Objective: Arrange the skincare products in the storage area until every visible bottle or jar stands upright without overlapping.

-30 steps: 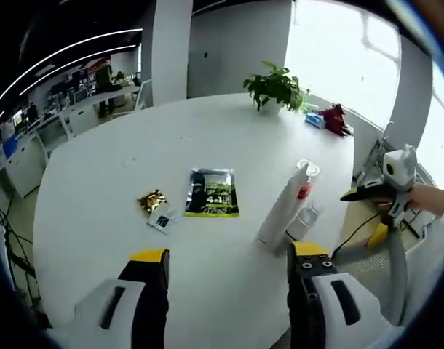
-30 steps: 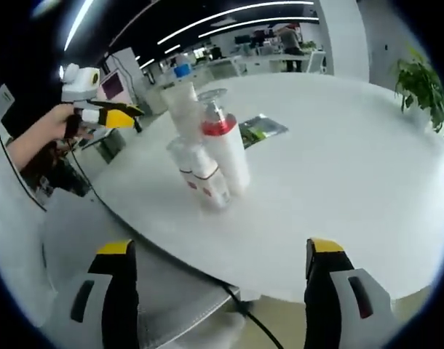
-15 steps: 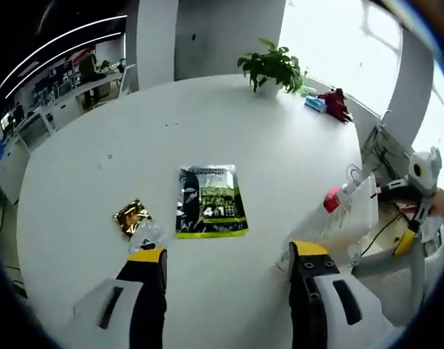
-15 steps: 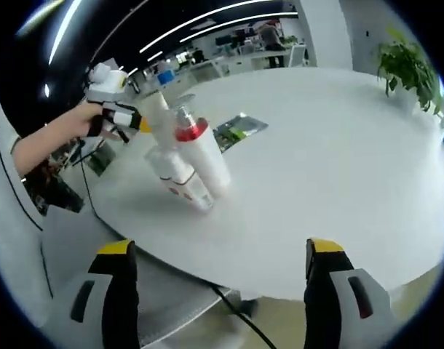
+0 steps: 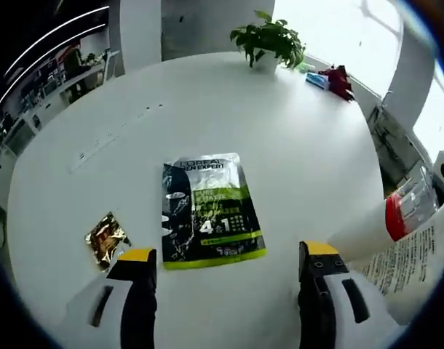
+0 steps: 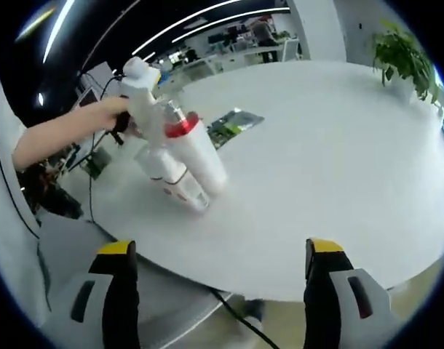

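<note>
left gripper view, green sachet (image 5: 207,211) just ahead between wide jaws, bottles (image 5: 382,225) right of them

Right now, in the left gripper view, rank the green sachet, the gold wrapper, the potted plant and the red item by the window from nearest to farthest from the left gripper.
1. Gold wrapper, just beyond the left-hand finger; too close to call against the sachet.
2. Green sachet, lying flat straight ahead.
3. Red item, far right by the window.
4. Potted plant, at the table's far edge.
</note>
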{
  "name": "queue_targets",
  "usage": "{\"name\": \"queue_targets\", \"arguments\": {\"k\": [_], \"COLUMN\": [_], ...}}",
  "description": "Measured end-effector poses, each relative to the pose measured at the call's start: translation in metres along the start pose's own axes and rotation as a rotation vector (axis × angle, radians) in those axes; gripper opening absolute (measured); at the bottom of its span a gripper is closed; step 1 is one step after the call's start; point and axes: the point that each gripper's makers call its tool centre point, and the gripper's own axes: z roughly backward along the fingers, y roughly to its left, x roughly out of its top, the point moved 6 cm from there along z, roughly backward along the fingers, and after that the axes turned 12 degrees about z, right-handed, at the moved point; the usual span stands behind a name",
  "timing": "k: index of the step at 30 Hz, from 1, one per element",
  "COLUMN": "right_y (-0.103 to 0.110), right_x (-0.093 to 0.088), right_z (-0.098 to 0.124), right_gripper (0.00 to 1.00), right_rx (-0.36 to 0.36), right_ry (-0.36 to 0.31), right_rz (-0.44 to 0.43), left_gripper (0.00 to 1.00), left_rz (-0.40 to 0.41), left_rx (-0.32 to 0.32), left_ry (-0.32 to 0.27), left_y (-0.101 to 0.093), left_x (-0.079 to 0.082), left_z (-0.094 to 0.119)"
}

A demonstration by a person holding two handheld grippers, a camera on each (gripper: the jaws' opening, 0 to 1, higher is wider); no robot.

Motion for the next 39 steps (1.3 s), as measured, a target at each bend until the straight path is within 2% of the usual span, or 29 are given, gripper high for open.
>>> {"name": "queue_targets", "arguments": {"k": [6, 10, 14, 20, 21, 23, 24, 25, 26, 28, 29, 30, 31, 32, 33, 34, 35, 37, 38, 39], "right_y": [0.0, -0.003, -0.003, -0.001, 0.0, -0.001, -0.002, -0.004, -0.004, -0.005, -0.005, -0.005, -0.004, -0.004, -0.003, -0.002, -0.002, -0.001, 0.0, 0.001], "right_x": [-0.009, -0.013, -0.013, -0.014, -0.015, -0.016, -0.017, -0.017, -0.017, -0.017, -0.018, -0.018, -0.017, -0.017, -0.016, -0.015, -0.013, -0.013, -0.014, -0.014], "right_z": [-0.003, -0.003, -0.005, -0.008, -0.008, -0.007, -0.006, -0.005, -0.004, -0.004, -0.004, -0.004, -0.004, -0.004, -0.004, -0.003, -0.003, -0.002, -0.001, 0.0], "right_gripper": [0.95, 0.95, 0.95, 0.94, 0.94, 0.94, 0.94, 0.94, 0.94, 0.94, 0.94, 0.94, 0.94, 0.94, 0.94, 0.94, 0.94, 0.94, 0.94, 0.94], "right_rx": [0.007, 0.001, -0.001, 0.005, 0.006, 0.003, 0.0, -0.003, -0.007, -0.01, -0.011, -0.01, -0.009, -0.008, -0.007, -0.008, -0.01, -0.014, -0.014, -0.013], "right_ry": [0.02, 0.029, 0.027, 0.03, 0.032, 0.037, 0.038, 0.035, 0.031, 0.03, 0.031, 0.032, 0.033, 0.033, 0.031, 0.028, 0.024, 0.014, 0.013, 0.015], "right_rz": [-0.01, -0.022, -0.031, -0.037, -0.036, -0.037, -0.04, -0.045, -0.05, -0.051, -0.05, -0.049, -0.049, -0.048, -0.047, -0.044, -0.043, -0.046, -0.048, -0.046], "left_gripper": [0.72, 0.72, 0.73, 0.71, 0.69, 0.64, 0.6, 0.6, 0.59, 0.5, 0.43, 0.29, 0.11, 0.09, 0.04, 0.04, 0.04, 0.04, 0.04, 0.04], "left_rz": [0.011, -0.014, -0.009, -0.027, -0.003, -0.045, -0.066, -0.047, -0.046, -0.063, -0.059, -0.054, -0.062, -0.046, -0.042, -0.031, -0.026, -0.082, -0.092, -0.043], "left_rx": [0.015, 0.033, 0.054, 0.079, 0.079, 0.108, 0.136, 0.107, 0.107, 0.095, 0.079, 0.071, 0.07, 0.039, 0.142, 0.073, 0.069, 0.073, 0.075, 0.111], "left_ry": [0.015, 0.029, 0.04, 0.053, 0.058, 0.051, 0.072, 0.055, 0.056, 0.048, 0.04, 0.025, 0.037, 0.071, 0.059, 0.047, 0.05, 0.057, 0.055, 0.045], "left_y": [-0.005, 0.003, 0.005, 0.007, 0.007, 0.011, 0.015, 0.011, 0.01, 0.009, 0.007, 0.006, 0.007, 0.003, 0.01, 0.006, 0.01, 0.019, 0.004, 0.006], "left_x": [0.002, 0.006, 0.011, 0.021, 0.021, 0.025, 0.023, 0.026, 0.026, 0.028, 0.03, 0.032, 0.031, 0.025, 0.019, 0.017, 0.021, 0.026, 0.02, 0.019], "left_z": [-0.021, -0.035, -0.039, -0.055, -0.055, -0.057, -0.056, -0.056, -0.056, -0.055, -0.052, -0.049, -0.048, -0.046, -0.049, -0.047, -0.05, -0.054, -0.045, -0.045]}}
